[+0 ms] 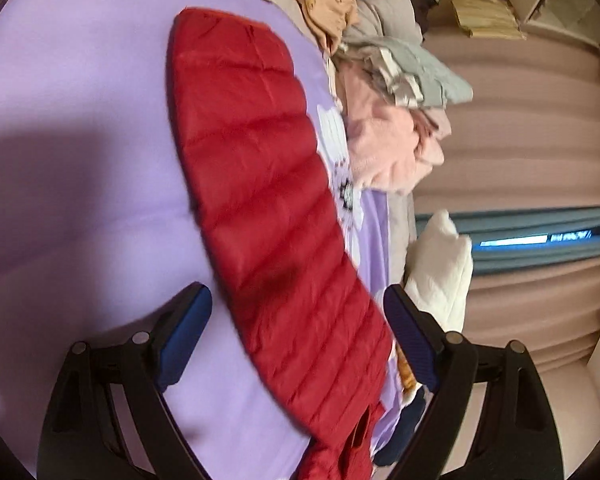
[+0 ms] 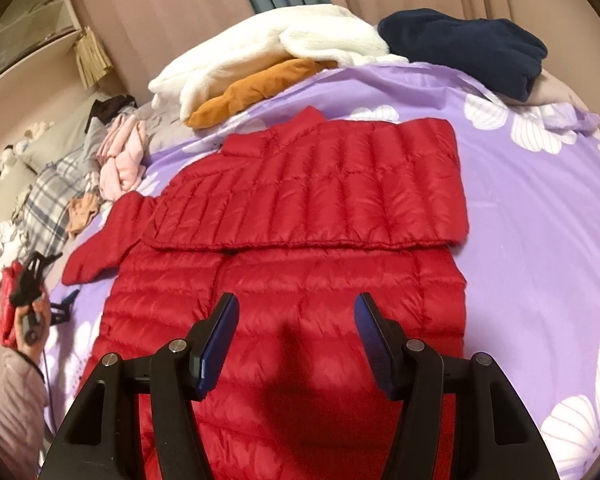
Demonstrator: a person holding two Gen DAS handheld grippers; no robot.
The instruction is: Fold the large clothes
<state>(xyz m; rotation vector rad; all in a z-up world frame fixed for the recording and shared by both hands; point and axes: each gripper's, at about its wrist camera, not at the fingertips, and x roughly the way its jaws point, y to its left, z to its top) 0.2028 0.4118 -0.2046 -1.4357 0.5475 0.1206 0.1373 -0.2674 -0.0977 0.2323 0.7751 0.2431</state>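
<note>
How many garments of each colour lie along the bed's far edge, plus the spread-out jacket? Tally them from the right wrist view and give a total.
Red jacket: 1
White fleece heap: 1
Orange garment: 1
Navy garment: 1
Total: 4

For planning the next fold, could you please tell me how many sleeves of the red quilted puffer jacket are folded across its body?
1: one sleeve lies across the chest; the other sleeve sticks out sideways.

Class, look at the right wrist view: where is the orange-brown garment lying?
The orange-brown garment lies at the far edge of the purple bedspread, tucked under the white fleece, just beyond the red jacket collar.
</note>
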